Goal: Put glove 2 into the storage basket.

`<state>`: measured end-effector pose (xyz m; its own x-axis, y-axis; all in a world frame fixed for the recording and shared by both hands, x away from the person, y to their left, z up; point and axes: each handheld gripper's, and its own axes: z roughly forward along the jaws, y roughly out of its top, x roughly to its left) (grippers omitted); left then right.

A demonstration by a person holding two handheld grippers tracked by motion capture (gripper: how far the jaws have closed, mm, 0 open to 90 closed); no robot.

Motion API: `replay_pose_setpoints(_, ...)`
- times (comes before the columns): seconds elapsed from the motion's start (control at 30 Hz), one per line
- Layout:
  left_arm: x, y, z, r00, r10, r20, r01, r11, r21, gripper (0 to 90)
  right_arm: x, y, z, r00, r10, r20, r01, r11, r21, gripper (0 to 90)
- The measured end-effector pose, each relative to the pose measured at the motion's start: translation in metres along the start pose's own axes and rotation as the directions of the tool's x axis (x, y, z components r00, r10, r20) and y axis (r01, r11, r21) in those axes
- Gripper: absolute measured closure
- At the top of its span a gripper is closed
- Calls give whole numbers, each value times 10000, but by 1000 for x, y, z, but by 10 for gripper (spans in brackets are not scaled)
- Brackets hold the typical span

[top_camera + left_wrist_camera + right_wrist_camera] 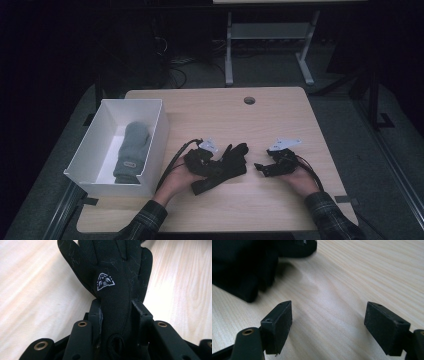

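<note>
Left gripper (pixel 207 161): jaws pinched on the black glove (pixel 117 287), gripping it near the cuff; the pads press both sides of the fabric.
Black glove: lies on the table (pixel 280 115) near the middle of its front half, fingers pointing away from the left gripper; a white logo (pixel 105 281) shows on its back.
Right gripper (pixel 328 327): jaws spread wide, nothing between them, bare wood beneath; it sits just right of the glove, apart from it.
Box (pixel 150 150): white, open, at the table's left edge.
Grey mitten (pixel 132 150): lies inside the box.
</note>
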<state>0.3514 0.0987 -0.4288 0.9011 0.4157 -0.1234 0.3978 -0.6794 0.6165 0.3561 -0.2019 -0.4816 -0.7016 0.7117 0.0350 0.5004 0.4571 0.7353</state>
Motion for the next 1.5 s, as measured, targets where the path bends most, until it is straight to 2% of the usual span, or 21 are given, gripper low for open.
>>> replay_pose_setpoints(0.17,0,17,-32,9987,-420,-302,409,9986,-334,654,0,0,0,10000,24,-23,-24,10000,23,208)
replay_pose_setpoints(0.23,2,24,-49,9975,-432,-555,411,9985,-371,654,0,0,0,10000,28,-37,-28,10000,29,206)
replay_pose_setpoints(0.43,16,37,-96,9875,-1027,-1197,941,9927,-759,653,1,0,0,10000,58,-40,-58,10000,24,204)
replay_pose_setpoints(0.5,21,38,-108,9848,-1114,-1333,1009,9914,-830,653,1,0,0,10000,66,-52,-65,10000,25,204)
replay_pose_setpoints(0.57,24,38,-120,9799,-1351,-1467,1202,9871,-1060,653,1,0,0,10000,66,-47,-66,10000,27,203)
replay_pose_setpoints(0.63,28,37,-133,9774,-1348,-1626,1192,9876,-1024,654,1,0,0,10000,75,-55,-75,10000,30,202)
replay_pose_setpoints(0.77,35,33,-153,9700,-1608,-1822,1410,9831,-1171,653,0,0,1,10000,55,-44,-55,10000,40,201)
replay_pose_setpoints(0.9,43,27,-173,9588,-1938,-2078,1683,9766,-1342,653,0,0,1,10000,46,-42,-46,10000,33,201)
replay_pose_setpoints(1.03,52,15,-191,9443,-2341,-2314,1998,9663,-1622,654,1,1,1,9999,122,-48,-122,9999,56,200)
replay_pose_setpoints(1.27,69,-11,-220,9086,-3161,-2732,2626,9406,-2150,654,1,1,1,9999,107,-33,-107,9999,46,200)
replay_pose_setpoints(1.33,73,-19,-227,8943,-3431,-2873,2844,9314,-2272,654,1,1,1,9999,118,-23,-118,9999,42,200)
replay_pose_setpoints(1.4,78,-29,-233,8767,-3640,-3145,3008,9250,-2320,654,1,1,1,9999,120,-15,-120,9999,39,200)
replay_pose_setpoints(1.43,80,-32,-235,8701,-3732,-3219,3083,9218,-2352,654,1,1,1,9999,117,-11,-117,9999,40,200)
replay_pose_setpoints(1.47,83,-38,-238,8594,-3881,-3328,3213,9163,-2388,654,1,1,1,9999,123,-12,-123,9999,39,200)
replay_pose_setpoints(1.5,84,-42,-240,8513,-3979,-3420,3307,9130,-2388,654,1,1,1,9999,110,-9,-110,9999,34,200)
